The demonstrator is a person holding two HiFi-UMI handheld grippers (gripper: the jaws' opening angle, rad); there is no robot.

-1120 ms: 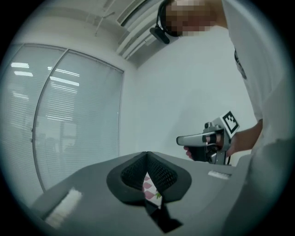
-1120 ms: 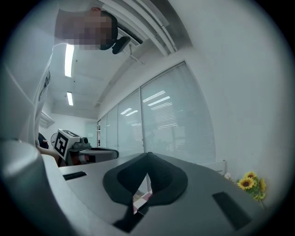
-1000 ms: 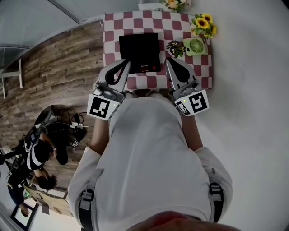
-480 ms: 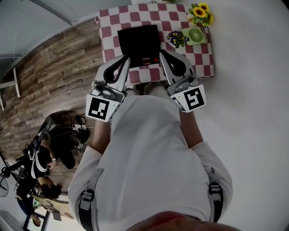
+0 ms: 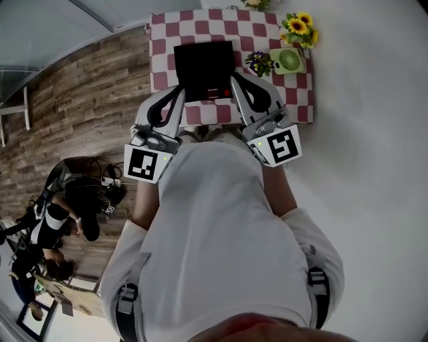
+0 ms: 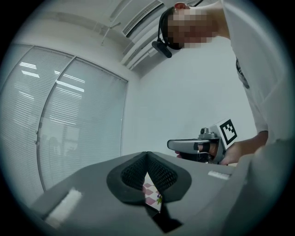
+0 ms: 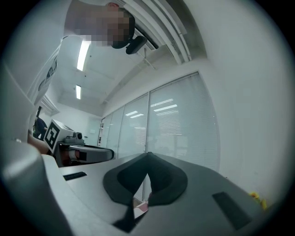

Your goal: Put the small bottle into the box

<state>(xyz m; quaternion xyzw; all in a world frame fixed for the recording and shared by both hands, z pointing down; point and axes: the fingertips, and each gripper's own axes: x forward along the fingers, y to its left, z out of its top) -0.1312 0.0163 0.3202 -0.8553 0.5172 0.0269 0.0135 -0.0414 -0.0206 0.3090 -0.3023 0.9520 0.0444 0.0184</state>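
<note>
Blk box [image 5: 204,70] on chk'd table [image 5: 296,93]

Table [image 5: 294,87]: one, small, rectangular, seen from above in the head view; top fully covered by a red-and-white checked cloth [image 5: 164,70].

On the cloth:
- Black box [image 5: 204,67], flat and square, left of centre, reaching towards the near edge; a small red mark showed at its near side, too small to identify.
- Small plant with purple flowers [image 5: 257,63], just beside the box's right side.
- Green round fan [image 5: 289,61], lying just right of that plant.
- Bunch of sunflowers [image 5: 299,30] at the far right corner, behind the fan.
- Further pale flowers [image 5: 253,3] at the far edge, cut off by the frame.
</note>
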